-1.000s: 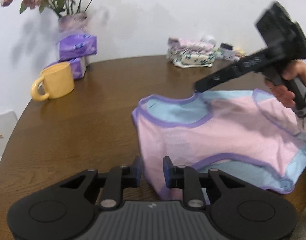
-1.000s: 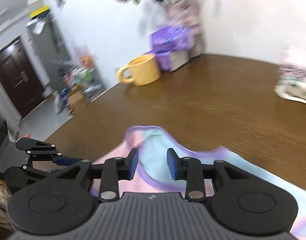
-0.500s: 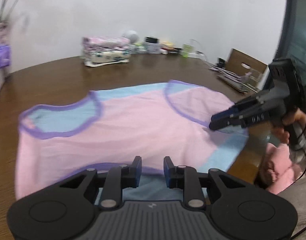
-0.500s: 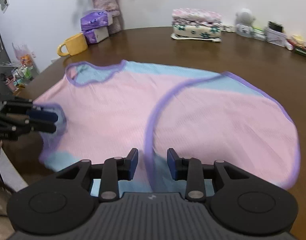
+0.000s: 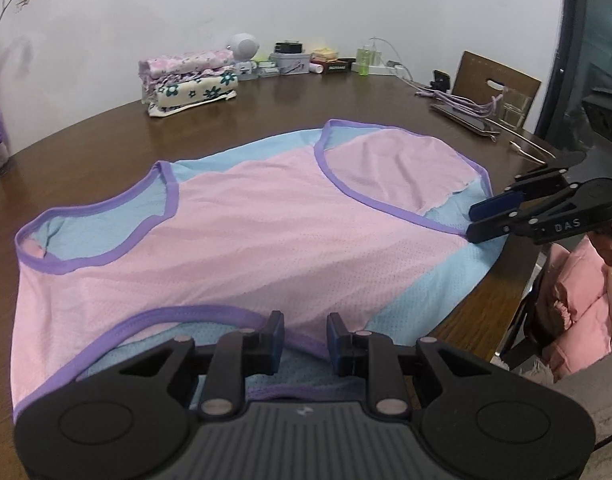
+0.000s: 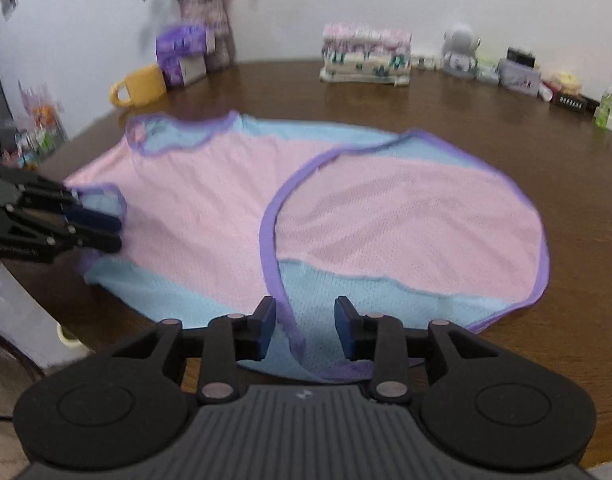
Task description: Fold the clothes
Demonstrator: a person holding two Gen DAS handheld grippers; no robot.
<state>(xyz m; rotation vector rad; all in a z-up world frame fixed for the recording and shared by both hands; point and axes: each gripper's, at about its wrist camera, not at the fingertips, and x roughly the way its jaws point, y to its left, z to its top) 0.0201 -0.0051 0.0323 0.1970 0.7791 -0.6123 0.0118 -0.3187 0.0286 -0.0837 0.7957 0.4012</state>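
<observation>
Between both grippers' parted jaws, left gripper (image 5: 304,338) and right gripper (image 6: 304,328), lies the vest's (image 5: 242,236) edge.

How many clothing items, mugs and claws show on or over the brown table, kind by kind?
Spread-out pink and blue mesh vest with purple trim: 1
Stack of folded floral clothes: 1 (pieces inside cannot be counted)
Yellow ceramic mug: 1
Black two-finger claws: 2, left claw and right claw
Total: 5
</observation>
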